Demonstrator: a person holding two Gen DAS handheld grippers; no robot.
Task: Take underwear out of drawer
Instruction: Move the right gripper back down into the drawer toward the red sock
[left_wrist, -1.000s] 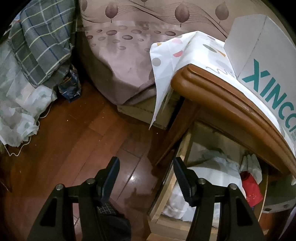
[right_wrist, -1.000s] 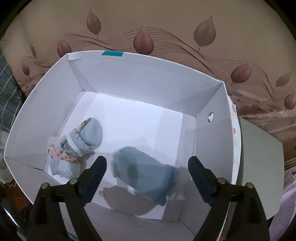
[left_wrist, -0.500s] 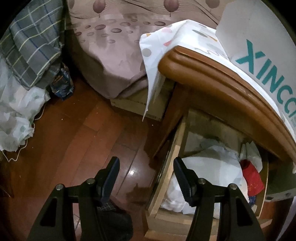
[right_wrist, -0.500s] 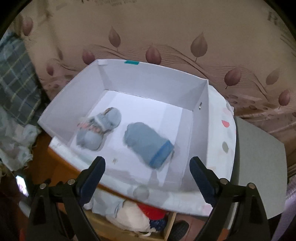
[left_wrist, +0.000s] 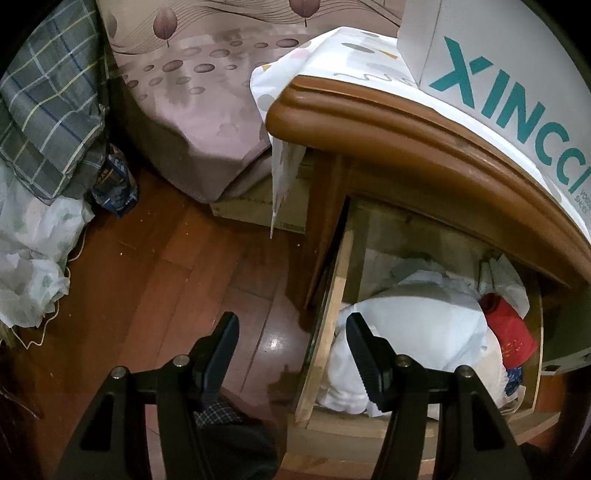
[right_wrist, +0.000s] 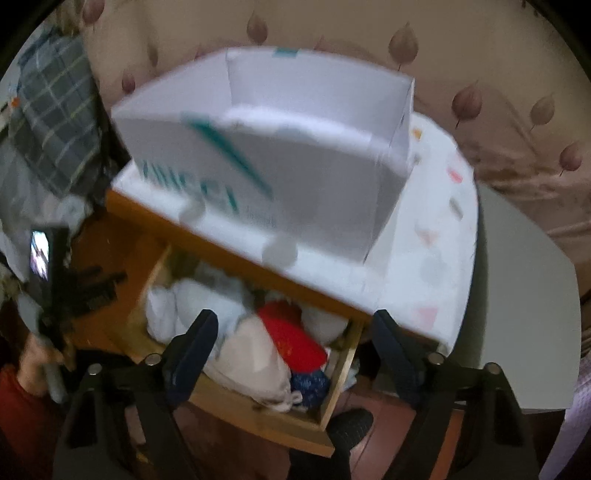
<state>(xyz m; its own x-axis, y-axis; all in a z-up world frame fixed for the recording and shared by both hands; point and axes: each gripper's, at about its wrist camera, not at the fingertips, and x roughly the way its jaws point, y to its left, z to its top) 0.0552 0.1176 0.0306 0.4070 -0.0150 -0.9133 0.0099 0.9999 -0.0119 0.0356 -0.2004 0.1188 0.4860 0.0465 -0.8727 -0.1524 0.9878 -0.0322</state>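
The wooden drawer (left_wrist: 334, 302) stands pulled out under the nightstand top. It is stuffed with folded clothes: a white bundle (left_wrist: 410, 325), a red piece (left_wrist: 508, 332) and a blue patterned piece (left_wrist: 513, 380). My left gripper (left_wrist: 291, 332) hangs open over the drawer's left edge and the floor, with nothing between its fingers. In the blurred right wrist view, my right gripper (right_wrist: 295, 328) hovers above the same drawer (right_wrist: 258, 417), over a beige bundle (right_wrist: 255, 362) and the red piece (right_wrist: 295, 339). Its jaws are closing with nothing between them. The left gripper (right_wrist: 107, 282) shows at the left.
A white shoe box (right_wrist: 280, 158) with teal lettering sits on a dotted cloth (right_wrist: 436, 236) on the nightstand top (left_wrist: 406, 136). A bed with leaf-print bedding (left_wrist: 207, 92) lies behind. Plaid fabric (left_wrist: 48, 110) and white cloth (left_wrist: 33, 258) lie on the wooden floor (left_wrist: 155, 266). A person's hand (right_wrist: 37, 354) shows at the left.
The right gripper has pulled back from above the white box and come down over the open drawer, its jaws narrowing. The left gripper has drifted slightly toward the drawer.
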